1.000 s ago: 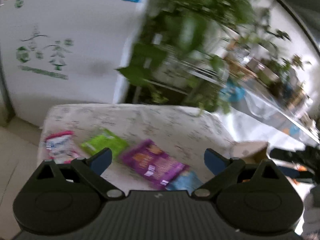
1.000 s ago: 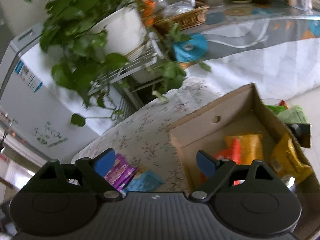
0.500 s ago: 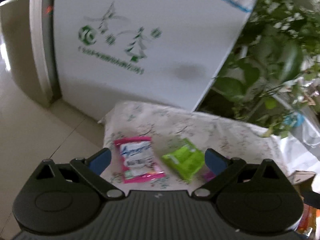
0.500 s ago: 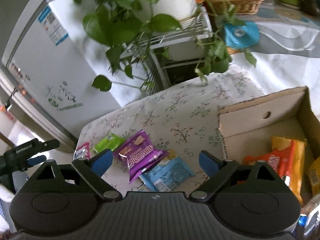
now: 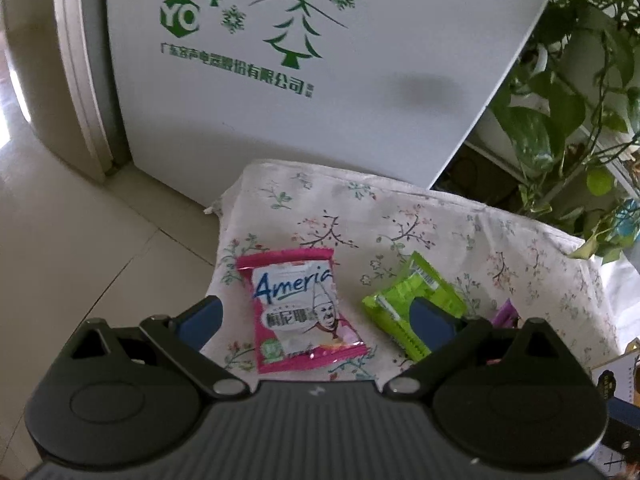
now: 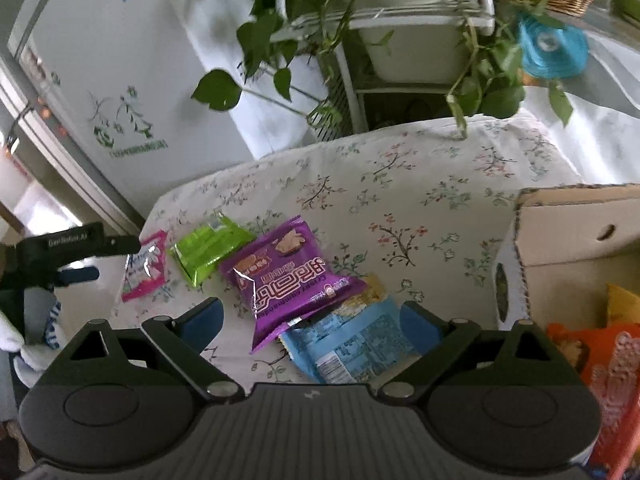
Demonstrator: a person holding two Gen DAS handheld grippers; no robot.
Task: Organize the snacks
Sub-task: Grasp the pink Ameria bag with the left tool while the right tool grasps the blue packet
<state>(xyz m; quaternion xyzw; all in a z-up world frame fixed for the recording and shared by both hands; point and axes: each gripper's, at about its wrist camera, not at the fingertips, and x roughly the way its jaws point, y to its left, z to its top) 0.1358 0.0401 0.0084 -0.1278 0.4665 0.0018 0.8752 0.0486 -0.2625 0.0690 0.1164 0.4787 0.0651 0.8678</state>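
While four snack packets lie on the flowered cloth (image 6: 400,168), both grippers hang above them with nothing held.

The left gripper (image 5: 316,316) is spread wide over the pink packet (image 5: 298,308), beside the green packet (image 5: 412,304). The right gripper (image 6: 310,316), its jaws just widened, frames the purple packet (image 6: 288,276) and blue packet (image 6: 356,344), near the cardboard box (image 6: 572,232).

Each hand carried the same tool. The left gripper (image 5: 316,314) had a matte black ribbed body, two rounded black housings with shallow oval recesses, triangular cut-outs above them, silver pivot screws, and black linkage arms ending in blue fingers (image 5: 202,318). The right gripper (image 6: 310,320) matched it, with a small white mark centred on its ribbing. Seen side-on, the left tool bore small white lettering.
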